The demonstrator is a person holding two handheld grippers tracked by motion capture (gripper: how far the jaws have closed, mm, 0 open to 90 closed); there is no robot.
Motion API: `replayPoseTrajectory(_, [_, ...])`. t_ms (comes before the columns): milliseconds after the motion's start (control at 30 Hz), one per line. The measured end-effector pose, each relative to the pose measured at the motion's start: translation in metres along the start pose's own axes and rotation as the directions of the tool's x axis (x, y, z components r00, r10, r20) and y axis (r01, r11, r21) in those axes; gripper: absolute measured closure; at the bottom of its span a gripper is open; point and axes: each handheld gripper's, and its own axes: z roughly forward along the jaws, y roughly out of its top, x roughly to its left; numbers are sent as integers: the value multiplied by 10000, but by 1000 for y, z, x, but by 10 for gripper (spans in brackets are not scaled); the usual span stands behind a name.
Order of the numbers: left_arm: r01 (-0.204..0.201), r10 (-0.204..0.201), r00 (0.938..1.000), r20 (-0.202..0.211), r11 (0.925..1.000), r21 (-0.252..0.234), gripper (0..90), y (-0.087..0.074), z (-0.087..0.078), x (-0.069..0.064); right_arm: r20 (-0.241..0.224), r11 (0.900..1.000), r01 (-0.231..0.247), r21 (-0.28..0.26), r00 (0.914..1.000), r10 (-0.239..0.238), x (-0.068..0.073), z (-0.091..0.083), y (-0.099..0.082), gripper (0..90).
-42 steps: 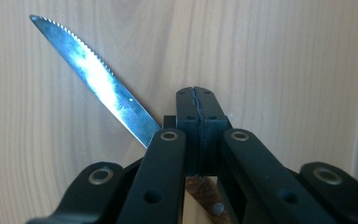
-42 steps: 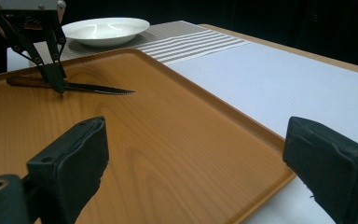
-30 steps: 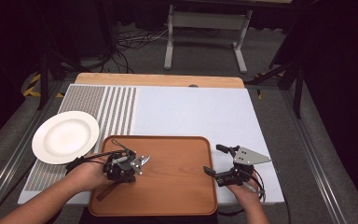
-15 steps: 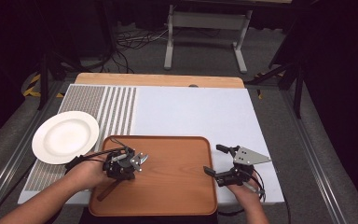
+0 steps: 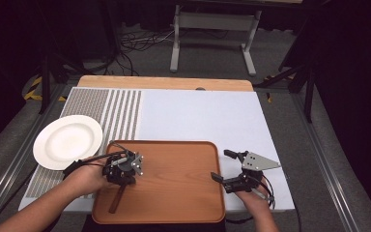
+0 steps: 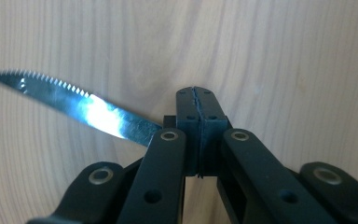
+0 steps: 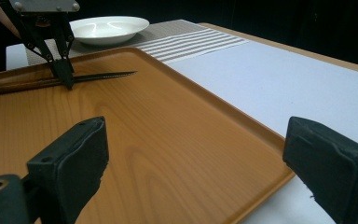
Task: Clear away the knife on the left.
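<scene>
On the wooden tray [image 5: 174, 188], the left gripper [image 6: 199, 109] has its jaws pinched tight on a serrated knife [image 7: 60, 81] where blade meets handle, probably for balance. Blade points toward the desk's far side, handle toward the person. Right gripper [image 7: 196, 158] waits wide open, holding nothing.

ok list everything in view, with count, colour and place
knife: 1, brown handle and steel serrated blade, on the tray's left part, clamped by the left gripper
tray: 1, brown wood, near edge of the table
plate: 1, white, on the mat left of the tray
mat: 1, grey striped, table's left side
table: 1, white top
left hand-held gripper: 1, black, shut on the knife
right hand-held gripper: 1, black, open, at the tray's right edge
</scene>
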Motion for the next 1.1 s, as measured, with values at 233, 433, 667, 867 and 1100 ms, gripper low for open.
replayPoseTrajectory(233, [226, -226, 9997, -32, 9997, 60, 900, -6, -1, 0, -7, 10000, -12, 13, 10000, 12, 0, 0, 0, 77])
replayPoseTrajectory(433, [222, -222, 9998, -13, 9997, 36, 900, -8, -1, 0, 1, 10000, -17, 22, 10000, 17, 0, 1, 0, 77])
replayPoseTrajectory(667, [142, -143, 9997, 188, 9999, 81, 900, -9, -3, -4, 12, 10000, -23, 46, 10000, 23, 0, 1, 0, 77])
replayPoseTrajectory(867, [42, -50, 9995, 310, 9997, 257, 900, -9, -5, -9, 21, 10000, -11, 43, 10000, 11, 0, 1, 0, 77])
replayPoseTrajectory(1100, [6, -17, 9993, 372, 9996, 277, 900, -12, -4, -14, 6, 10000, 17, 54, 10000, -17, 0, 1, 0, 77])
